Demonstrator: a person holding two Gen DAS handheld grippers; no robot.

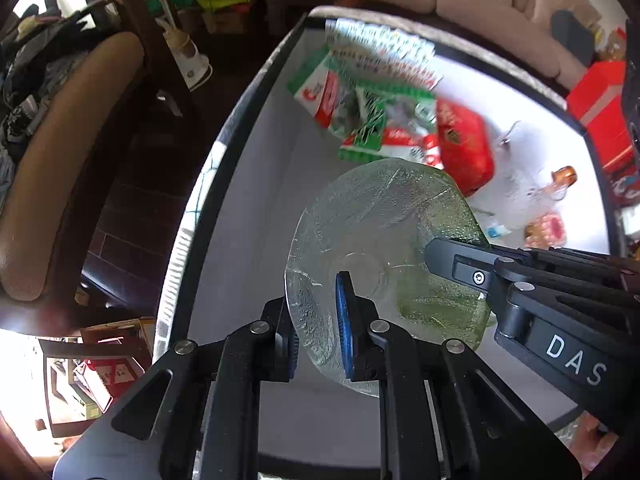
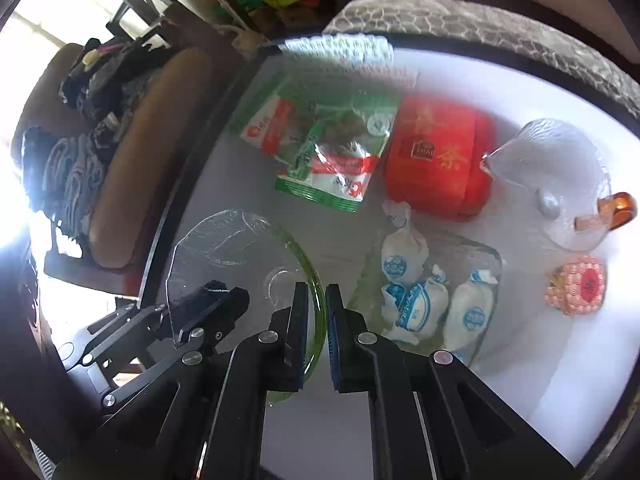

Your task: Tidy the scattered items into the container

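Note:
A clear glass plate [image 1: 384, 236] with a green tint is held tilted over the inside of a white container with a black rim [image 1: 224, 152]. My left gripper [image 1: 316, 310] is shut on the plate's near edge. My right gripper [image 1: 438, 252] clamps the opposite edge. In the right wrist view my right gripper [image 2: 318, 294] is shut on the plate's [image 2: 240, 248] green rim, and my left gripper [image 2: 208, 300] grips its left edge. I cannot tell whether the plate touches the container floor.
Inside the container [image 2: 560, 380] lie green-and-red snack packets [image 2: 328, 148], a red tea box [image 2: 440, 156], a glass bowl of white pouches [image 2: 424, 292], a clear glass dish [image 2: 560, 168], an amber bottle [image 2: 618, 208] and a red-patterned round packet [image 2: 580, 284]. A brown padded chair [image 1: 60, 168] stands left.

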